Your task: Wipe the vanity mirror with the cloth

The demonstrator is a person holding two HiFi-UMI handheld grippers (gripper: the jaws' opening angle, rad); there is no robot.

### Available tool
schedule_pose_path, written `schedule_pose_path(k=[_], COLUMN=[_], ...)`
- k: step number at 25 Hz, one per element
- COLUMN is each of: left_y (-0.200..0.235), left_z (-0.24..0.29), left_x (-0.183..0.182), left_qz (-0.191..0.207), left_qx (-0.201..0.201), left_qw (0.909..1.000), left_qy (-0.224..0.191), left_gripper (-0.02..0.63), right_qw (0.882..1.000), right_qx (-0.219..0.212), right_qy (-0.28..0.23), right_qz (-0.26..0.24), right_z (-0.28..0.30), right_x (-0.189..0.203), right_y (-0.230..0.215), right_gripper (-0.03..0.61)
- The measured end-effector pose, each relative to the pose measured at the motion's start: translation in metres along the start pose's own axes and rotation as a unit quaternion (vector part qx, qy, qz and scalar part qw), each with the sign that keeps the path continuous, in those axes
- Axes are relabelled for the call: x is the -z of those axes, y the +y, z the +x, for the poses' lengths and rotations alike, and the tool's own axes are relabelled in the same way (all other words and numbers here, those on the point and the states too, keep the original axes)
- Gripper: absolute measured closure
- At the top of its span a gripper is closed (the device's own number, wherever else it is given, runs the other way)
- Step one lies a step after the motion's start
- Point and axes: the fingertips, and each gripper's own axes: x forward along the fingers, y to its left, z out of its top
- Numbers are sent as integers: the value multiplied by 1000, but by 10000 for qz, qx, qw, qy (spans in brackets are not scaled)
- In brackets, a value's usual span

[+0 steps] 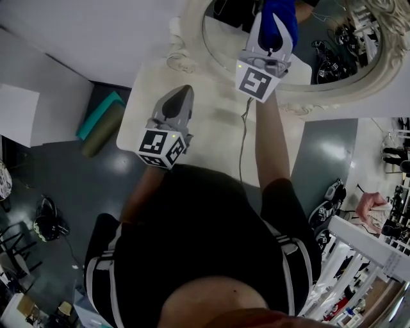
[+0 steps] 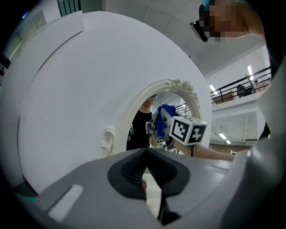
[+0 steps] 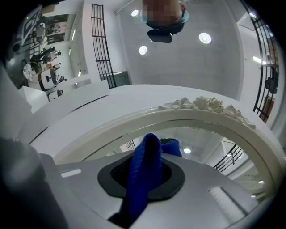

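Note:
The vanity mirror is an oval glass in an ornate cream frame, standing at the back of a white table. My right gripper is shut on a blue cloth and holds it at the left part of the glass. In the right gripper view the cloth sticks out between the shut jaws, just before the mirror. My left gripper hovers over the table left of the mirror, shut and holding nothing. The left gripper view shows the mirror and the cloth.
A thin cable runs across the table towards me. Rolled green mats lie on the dark floor to the left. A white wall stands behind the mirror. Racks and clutter fill the right side.

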Motion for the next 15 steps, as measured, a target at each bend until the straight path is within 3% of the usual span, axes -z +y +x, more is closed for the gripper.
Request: schedule_pose_path(k=[15], left_y=[19], left_z=[-23], left_x=[3], left_qz=[-39], left_qx=[-203], left_qw=[9997], left_qy=[127], left_gripper=[603], right_qw=[9976], right_qx=[-653], right_qy=[58], right_qz=[225], right_z=[-5], right_x=[11], right_y=[92], right_gripper=[538])
